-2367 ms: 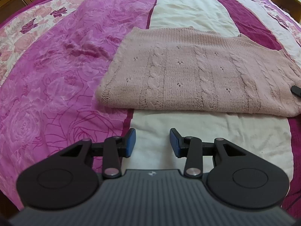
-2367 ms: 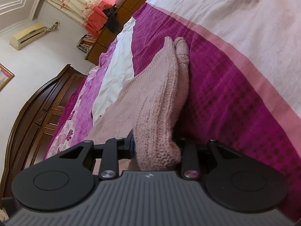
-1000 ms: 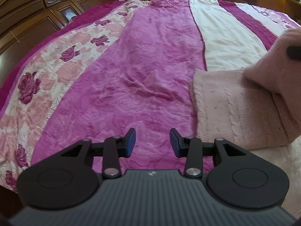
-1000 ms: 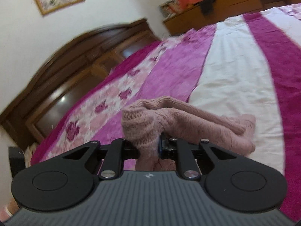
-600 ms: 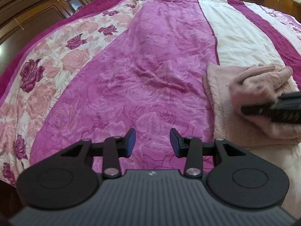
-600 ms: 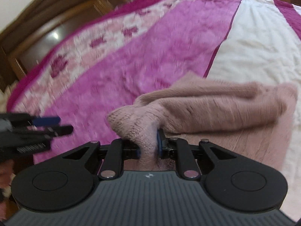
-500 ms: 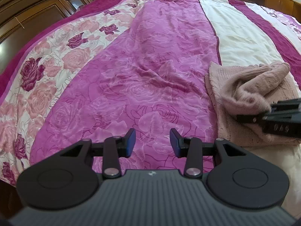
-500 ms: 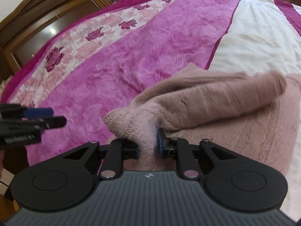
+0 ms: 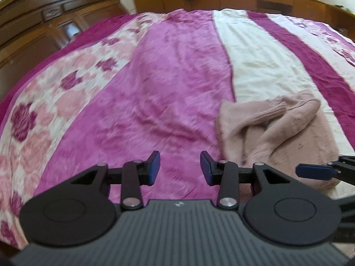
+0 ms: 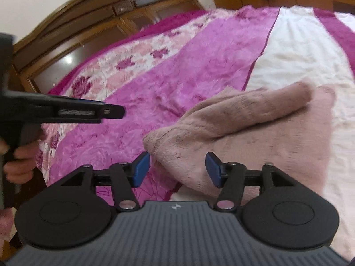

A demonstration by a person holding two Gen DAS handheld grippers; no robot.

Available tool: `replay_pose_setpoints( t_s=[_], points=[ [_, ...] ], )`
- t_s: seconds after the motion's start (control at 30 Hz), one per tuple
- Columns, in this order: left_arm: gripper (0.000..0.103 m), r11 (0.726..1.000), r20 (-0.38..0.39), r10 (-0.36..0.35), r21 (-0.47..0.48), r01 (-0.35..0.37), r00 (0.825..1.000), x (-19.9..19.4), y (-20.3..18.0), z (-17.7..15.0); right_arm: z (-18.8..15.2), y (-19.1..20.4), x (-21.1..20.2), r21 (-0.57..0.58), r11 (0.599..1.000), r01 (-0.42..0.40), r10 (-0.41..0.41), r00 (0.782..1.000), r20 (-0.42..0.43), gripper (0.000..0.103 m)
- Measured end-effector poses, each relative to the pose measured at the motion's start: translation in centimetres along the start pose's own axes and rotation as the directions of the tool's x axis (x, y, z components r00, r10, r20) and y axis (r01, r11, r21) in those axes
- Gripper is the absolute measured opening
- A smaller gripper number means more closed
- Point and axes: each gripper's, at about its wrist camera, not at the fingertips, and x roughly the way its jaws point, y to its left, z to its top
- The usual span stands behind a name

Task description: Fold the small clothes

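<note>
The pink knitted sweater [image 10: 255,137] lay folded on the bedspread [image 10: 199,66] at the right of both frames, one sleeve [image 9: 277,113] doubled across its top. The right gripper [image 10: 177,169] sat low in its view, blue pads spread wide with the sweater's near corner between them, neither pad touching it. The left gripper [image 9: 179,168], at the bottom centre of its own view, hovered over the magenta stripe just left of the sweater, also parted and empty. A hand [image 10: 18,163] gripped its handle at the left edge of the right wrist view.
</note>
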Motion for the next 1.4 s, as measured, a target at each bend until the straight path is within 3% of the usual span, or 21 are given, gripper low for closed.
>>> replay_pose_setpoints(
  t_s=[0.17, 0.33, 0.5, 0.6, 0.73, 0.83, 0.87, 0.9, 0.93, 0.97, 1.07, 1.17, 1.4],
  points=[
    [0.042, 0.996, 0.003, -0.063, 0.059, 0.063, 0.998, 2.0, -2.9, 1.7, 0.2, -2.2, -3.4, 0.03, 0.996, 0.082, -0.084, 0.993, 0.084, 0.065],
    [0.042, 0.982, 0.01, -0.095, 0.166, 0.092, 0.995, 4.8, -6.2, 2.9, 0.2, -5.6, -4.9, 0.113, 0.978, 0.176, -0.191, 0.973, 0.131, 0.065],
    [0.042, 0.962, -0.036, -0.129, 0.239, 0.134, 0.991, 8.5, -8.7, 3.4, -0.4, -8.4, -5.3, 0.199, 0.949, 0.245, -0.278, 0.947, 0.16, 0.065],
    [0.042, 0.951, -0.048, -0.141, 0.271, 0.149, 0.989, 10.1, -9.3, 3.7, -1.0, -9.8, -5.2, 0.245, 0.939, 0.241, -0.282, 0.947, 0.15, 0.065],
    [0.042, 0.929, -0.08, -0.224, 0.283, 0.237, 0.971, 11.9, -9.6, 3.9, -2.0, -10.6, -4.1, 0.269, 0.934, 0.235, -0.275, 0.954, 0.122, 0.065],
    [0.041, 0.919, -0.059, -0.26, 0.29, 0.265, 0.964, 12.5, -9.7, 3.9, -2.5, -10.6, -3.1, 0.286, 0.932, 0.223, -0.262, 0.959, 0.107, 0.065],
    [0.039, 0.917, -0.046, -0.272, 0.289, 0.274, 0.961, 12.5, -9.7, 3.8, -2.6, -10.6, -2.9, 0.287, 0.932, 0.223, -0.263, 0.959, 0.108, 0.065],
    [0.018, 0.914, -0.03, -0.292, 0.285, 0.288, 0.956, 12.4, -9.6, 3.7, -2.7, -10.5, -2.8, 0.282, 0.932, 0.226, -0.266, 0.958, 0.111, 0.066],
    [0.01, 0.911, -0.029, -0.313, 0.273, 0.309, 0.949, 12.4, -9.5, 3.8, -2.8, -10.4, -2.7, 0.277, 0.933, 0.228, -0.267, 0.957, 0.112, 0.067],
    [0.01, 0.913, -0.026, -0.323, 0.253, 0.319, 0.946, 12.6, -9.2, 3.9, -2.8, -10.3, -2.6, 0.27, 0.935, 0.229, -0.267, 0.957, 0.113, 0.067],
    [0.01, 0.947, 0.0, -0.25, 0.211, 0.244, 0.968, 13.4, -8.7, 4.2, -2.7, -10.1, -2.4, 0.251, 0.939, 0.235, -0.269, 0.956, 0.112, 0.069],
    [0.01, 0.975, -0.028, -0.149, 0.165, 0.152, 0.988, 15.2, -7.8, 4.5, -2.8, -10.1, -2.3, 0.25, 0.939, 0.236, -0.27, 0.956, 0.113, 0.069],
    [0.02, 0.983, -0.07, -0.135, 0.113, 0.142, 0.988, 15.2, -6.0, 4.4, -2.9, -10.2, -2.2, 0.254, 0.938, 0.235, -0.27, 0.956, 0.113, 0.069]
  ],
)
